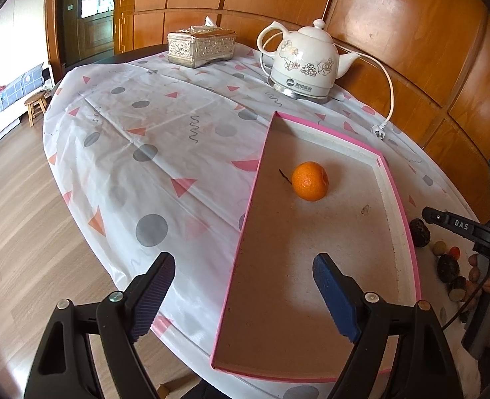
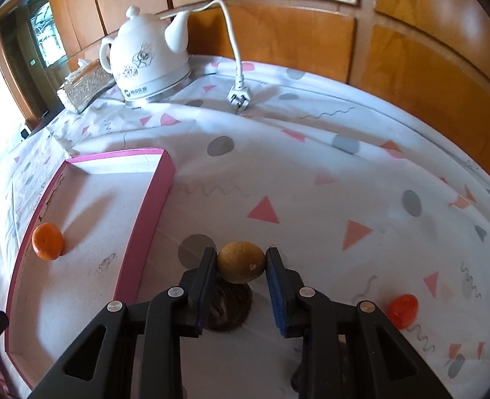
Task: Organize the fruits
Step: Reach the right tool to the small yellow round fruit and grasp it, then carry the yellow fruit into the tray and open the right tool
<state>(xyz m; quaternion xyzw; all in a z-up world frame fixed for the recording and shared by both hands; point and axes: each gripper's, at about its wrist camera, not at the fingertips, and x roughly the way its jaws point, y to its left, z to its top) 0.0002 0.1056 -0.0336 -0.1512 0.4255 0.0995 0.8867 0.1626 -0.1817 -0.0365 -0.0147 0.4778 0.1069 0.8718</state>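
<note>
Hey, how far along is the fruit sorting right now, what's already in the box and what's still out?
Done: one orange lies in the pink box. In hand: the right gripper is shut on a yellow-brown fruit above the tablecloth, beside the box. The left gripper is open, holding nothing. Left: a dark fruit, a small red-orange fruit and several others outside.

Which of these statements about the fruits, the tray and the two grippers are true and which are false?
1. An orange lies inside the pink tray. True.
2. The right gripper is empty. False: its fingers hold a small yellow-brown fruit.
3. The left gripper is open and holds nothing. True.
4. The kettle is plugged in. False: its plug lies loose on the tablecloth.
5. The tray holds three fruits. False: only the orange is in it.
</note>
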